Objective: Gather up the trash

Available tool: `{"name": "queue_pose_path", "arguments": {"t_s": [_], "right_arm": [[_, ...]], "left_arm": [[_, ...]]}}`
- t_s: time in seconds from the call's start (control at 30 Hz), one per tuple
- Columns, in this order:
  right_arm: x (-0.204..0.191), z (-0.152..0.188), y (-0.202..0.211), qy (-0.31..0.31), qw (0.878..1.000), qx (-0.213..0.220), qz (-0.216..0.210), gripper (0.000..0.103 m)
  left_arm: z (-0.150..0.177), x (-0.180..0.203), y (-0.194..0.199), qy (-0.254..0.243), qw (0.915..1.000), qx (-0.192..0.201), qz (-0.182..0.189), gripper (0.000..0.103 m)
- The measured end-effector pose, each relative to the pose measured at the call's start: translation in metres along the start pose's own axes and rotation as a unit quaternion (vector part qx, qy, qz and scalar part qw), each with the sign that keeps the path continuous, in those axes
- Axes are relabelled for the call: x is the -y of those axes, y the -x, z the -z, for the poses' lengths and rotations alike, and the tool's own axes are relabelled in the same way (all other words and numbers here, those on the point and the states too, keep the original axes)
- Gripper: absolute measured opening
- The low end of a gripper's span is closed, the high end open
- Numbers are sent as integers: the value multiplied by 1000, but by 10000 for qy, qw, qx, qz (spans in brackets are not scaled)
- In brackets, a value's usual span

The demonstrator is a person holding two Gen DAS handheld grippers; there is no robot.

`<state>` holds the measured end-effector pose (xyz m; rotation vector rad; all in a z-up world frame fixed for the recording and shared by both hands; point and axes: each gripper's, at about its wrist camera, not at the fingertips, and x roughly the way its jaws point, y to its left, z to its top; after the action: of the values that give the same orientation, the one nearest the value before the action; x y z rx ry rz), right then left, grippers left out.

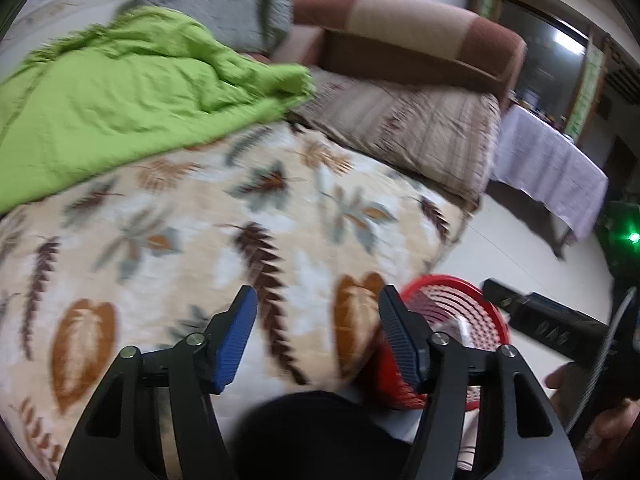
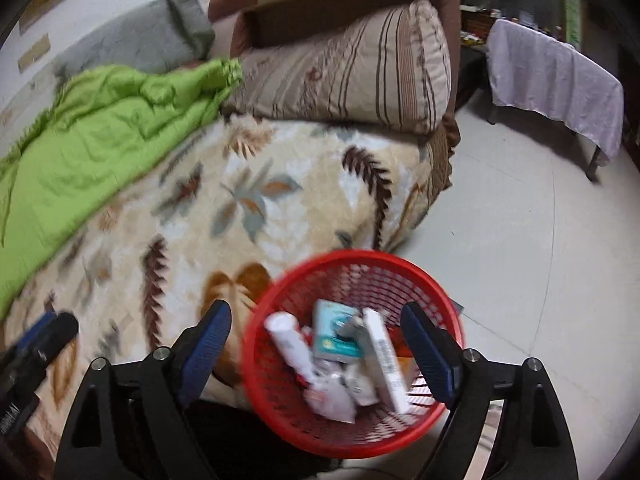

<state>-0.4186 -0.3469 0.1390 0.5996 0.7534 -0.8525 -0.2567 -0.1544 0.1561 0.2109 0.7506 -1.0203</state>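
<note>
Trash fills the red mesh basket (image 2: 352, 354) at the lower centre of the right wrist view, standing on the pale floor (image 2: 520, 240) just beside the bed's leaf-print blanket (image 2: 248, 208). Inside, a white tube (image 2: 290, 346) lies with its long axis running from upper left to lower right, a teal box (image 2: 334, 336) sits beside it, and a long white box (image 2: 386, 360) leans with its upper end toward the top of the frame. The right gripper (image 2: 316, 352) hangs over the basket, fingers wide apart and empty. In the left wrist view the left gripper (image 1: 318, 334) is over the blanket with fingers apart, nothing between them; the basket shows at lower right. A green quilt (image 1: 120, 92) lies at upper left.
</note>
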Motion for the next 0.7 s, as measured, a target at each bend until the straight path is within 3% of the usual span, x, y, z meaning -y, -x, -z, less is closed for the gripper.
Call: {"name": "queue_pose_path", "arguments": {"t_s": [0.07, 0.2, 0.43, 0.7], "right_arm": [[-12, 1, 12, -176, 9996, 189, 105, 90], [-46, 15, 43, 190, 9965, 711, 407, 90], [-53, 53, 49, 502, 9967, 161, 624, 94], [-28, 58, 85, -2, 9968, 720, 335, 94]], "left_arm": [[-3, -12, 13, 13, 9997, 164, -200, 65], [-4, -31, 41, 26, 9971, 525, -556, 77], [23, -35, 69, -78, 9929, 694, -962, 88], [48, -37, 69, 124, 9893, 595, -1323, 92]]}}
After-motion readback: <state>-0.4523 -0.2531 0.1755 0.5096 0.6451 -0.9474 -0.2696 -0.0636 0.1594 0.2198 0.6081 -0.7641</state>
